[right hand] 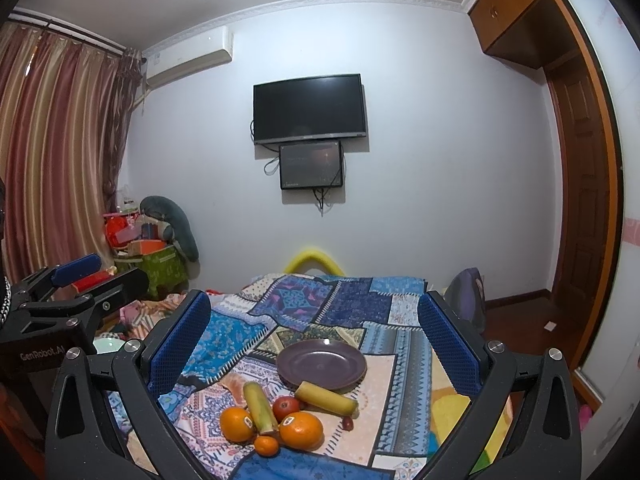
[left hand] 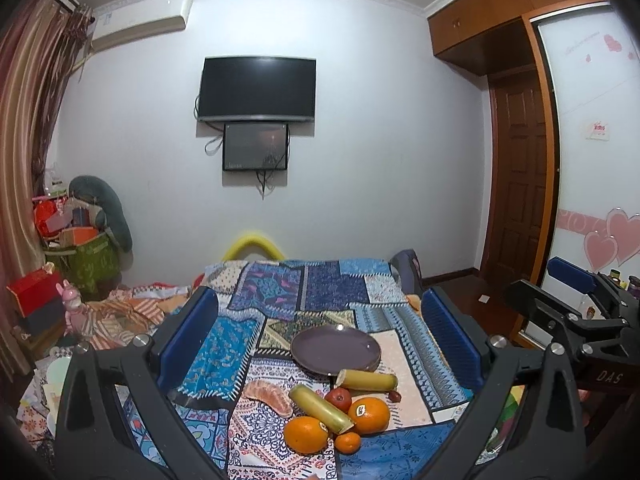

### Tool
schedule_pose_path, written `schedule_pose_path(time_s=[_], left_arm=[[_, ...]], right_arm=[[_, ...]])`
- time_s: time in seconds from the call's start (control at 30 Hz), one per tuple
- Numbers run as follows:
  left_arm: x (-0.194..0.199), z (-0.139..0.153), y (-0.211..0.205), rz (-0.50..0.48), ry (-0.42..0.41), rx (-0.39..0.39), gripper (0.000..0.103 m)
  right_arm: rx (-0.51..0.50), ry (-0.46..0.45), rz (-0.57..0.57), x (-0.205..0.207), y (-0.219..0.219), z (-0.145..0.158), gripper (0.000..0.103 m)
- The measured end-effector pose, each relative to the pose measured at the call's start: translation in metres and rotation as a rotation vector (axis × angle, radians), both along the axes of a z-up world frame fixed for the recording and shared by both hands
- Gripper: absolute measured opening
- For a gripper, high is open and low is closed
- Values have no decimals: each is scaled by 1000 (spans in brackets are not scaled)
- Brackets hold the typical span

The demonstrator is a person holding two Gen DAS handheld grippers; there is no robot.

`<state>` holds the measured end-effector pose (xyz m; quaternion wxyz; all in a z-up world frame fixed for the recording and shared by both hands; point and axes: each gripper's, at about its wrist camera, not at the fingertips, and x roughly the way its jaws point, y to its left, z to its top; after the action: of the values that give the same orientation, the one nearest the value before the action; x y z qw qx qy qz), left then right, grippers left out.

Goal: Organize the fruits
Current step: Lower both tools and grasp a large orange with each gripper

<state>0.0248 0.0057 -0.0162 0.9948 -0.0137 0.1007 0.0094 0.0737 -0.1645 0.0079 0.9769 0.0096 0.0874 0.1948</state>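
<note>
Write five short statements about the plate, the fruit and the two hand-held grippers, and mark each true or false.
1. The purple plate holds two oranges. False: it holds no fruit.
2. Both the left hand-held gripper and the right hand-held gripper are open and hold nothing. True.
3. The small mandarin lies nearer the camera than the two large oranges. True.
4. The red apple sits on the plate. False: it lies on the patchwork cloth among the fruit.
5. The peeled orange segments lie left of the pile. True.

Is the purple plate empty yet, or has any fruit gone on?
Empty. The purple plate shows bare; the nearest banana piece lies at its front rim.
</note>
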Motion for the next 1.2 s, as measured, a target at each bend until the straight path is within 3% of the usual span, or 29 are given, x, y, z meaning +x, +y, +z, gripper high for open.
schedule_pose_path(time_s=[0.2, 0.7, 1.0, 1.2], left_arm=[[32, -26, 16, 45, 79, 13, 103], [114, -127, 47, -3, 470, -3, 103], [133, -175, 52, -42, 628, -47, 102], [142, -201, 45, -99, 705, -46, 92]], right_arm=[[-55, 76, -7, 28, 3, -27, 103], [-254, 389, 105, 93, 28, -116, 103], [-272, 589, 146, 124, 38, -168, 103], [-273, 662, 177, 136, 43, -188, 101]])
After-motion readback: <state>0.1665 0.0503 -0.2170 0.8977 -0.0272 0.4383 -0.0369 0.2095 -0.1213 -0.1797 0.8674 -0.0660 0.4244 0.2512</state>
